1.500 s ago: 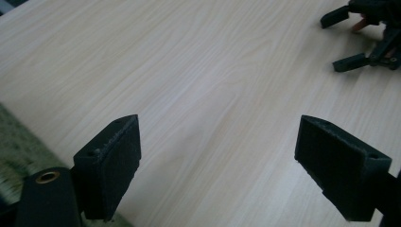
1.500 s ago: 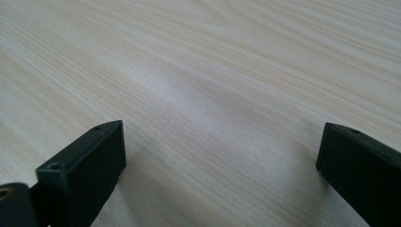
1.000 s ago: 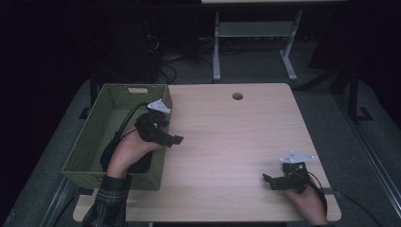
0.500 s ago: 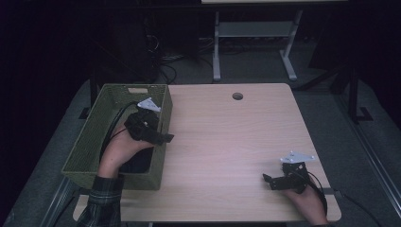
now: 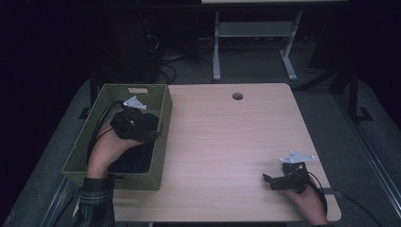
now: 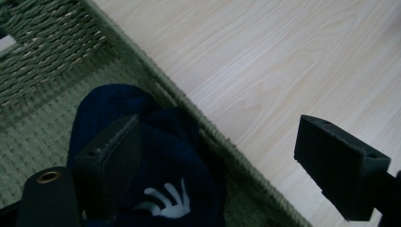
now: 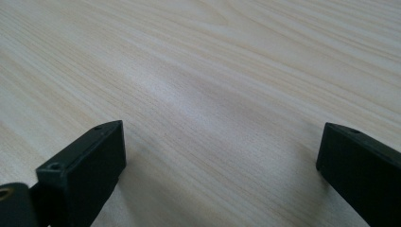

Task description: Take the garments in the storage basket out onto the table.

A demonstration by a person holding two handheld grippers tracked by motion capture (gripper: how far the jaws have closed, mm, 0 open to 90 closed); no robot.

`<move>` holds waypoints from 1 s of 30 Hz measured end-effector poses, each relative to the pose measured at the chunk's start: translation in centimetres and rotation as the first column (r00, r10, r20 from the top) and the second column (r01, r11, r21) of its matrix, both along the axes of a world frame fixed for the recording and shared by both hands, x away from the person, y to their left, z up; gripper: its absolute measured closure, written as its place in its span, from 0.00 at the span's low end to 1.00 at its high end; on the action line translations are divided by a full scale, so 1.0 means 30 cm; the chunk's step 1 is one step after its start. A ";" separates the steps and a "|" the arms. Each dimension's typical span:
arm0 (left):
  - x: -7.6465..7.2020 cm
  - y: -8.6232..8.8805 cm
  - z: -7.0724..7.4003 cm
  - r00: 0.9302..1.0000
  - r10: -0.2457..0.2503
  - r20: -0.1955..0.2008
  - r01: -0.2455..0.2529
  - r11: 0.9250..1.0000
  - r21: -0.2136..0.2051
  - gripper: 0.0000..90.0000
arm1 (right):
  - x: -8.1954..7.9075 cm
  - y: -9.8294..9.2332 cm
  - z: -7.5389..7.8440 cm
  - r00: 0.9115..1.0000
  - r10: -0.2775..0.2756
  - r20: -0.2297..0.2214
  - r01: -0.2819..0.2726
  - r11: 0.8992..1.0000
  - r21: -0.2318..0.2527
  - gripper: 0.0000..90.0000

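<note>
While the left hand point(image 5: 106, 149) reaches into the woven green basket point(image 5: 163, 120) at the table's nine o'clock, the left gripper point(image 5: 150, 135) hovers with jaws spread wide over the dark blue cloth point(image 6: 165, 161) inside, having drawn back from the rim since a second ago. Pale wood table point(image 5: 236, 142) fills the middle, a dim floor beyond. At five o'clock, the right gripper point(image 5: 273, 180) rests unmoved, jaws released and empty.

Both grippers held low, jaws spread wide.
The left gripper point(image 5: 153, 137) points right from a raised left hand point(image 5: 106, 149); the right gripper point(image 5: 268, 179) points left from the right hand point(image 5: 305, 205).
</note>
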State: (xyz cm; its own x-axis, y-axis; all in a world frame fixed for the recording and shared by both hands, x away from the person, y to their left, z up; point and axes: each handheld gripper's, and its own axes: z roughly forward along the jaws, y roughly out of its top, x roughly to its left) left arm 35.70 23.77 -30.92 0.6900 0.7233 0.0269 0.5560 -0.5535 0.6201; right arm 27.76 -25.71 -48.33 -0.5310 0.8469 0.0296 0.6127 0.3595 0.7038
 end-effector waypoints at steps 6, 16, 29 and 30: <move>-0.001 0.029 -0.004 1.000 0.026 -0.007 -0.025 1.000 0.018 0.22 | 0.000 0.000 0.000 1.000 0.000 0.000 0.000 1.000 0.000 0.02; 0.019 0.069 -0.044 0.997 0.063 -0.050 -0.061 0.997 0.035 0.23 | 0.000 0.000 0.000 1.000 0.000 0.000 0.000 1.000 0.000 0.02; 0.047 0.065 -0.102 0.993 0.077 -0.094 -0.067 0.992 0.103 0.19 | 0.000 0.000 0.000 1.000 0.000 0.000 0.000 1.000 0.000 0.02; 0.048 0.064 -0.106 0.992 0.083 -0.097 -0.073 0.992 0.106 0.19 | 0.000 0.000 0.000 1.000 0.000 0.001 0.000 1.000 0.000 0.02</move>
State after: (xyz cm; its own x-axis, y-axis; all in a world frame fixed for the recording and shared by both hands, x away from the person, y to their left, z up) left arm 37.12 25.69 -34.09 0.6346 0.7720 0.0361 0.6567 -0.5633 0.5014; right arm 27.76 -25.72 -48.34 -0.5313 0.8467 0.0293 0.6122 0.3598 0.7041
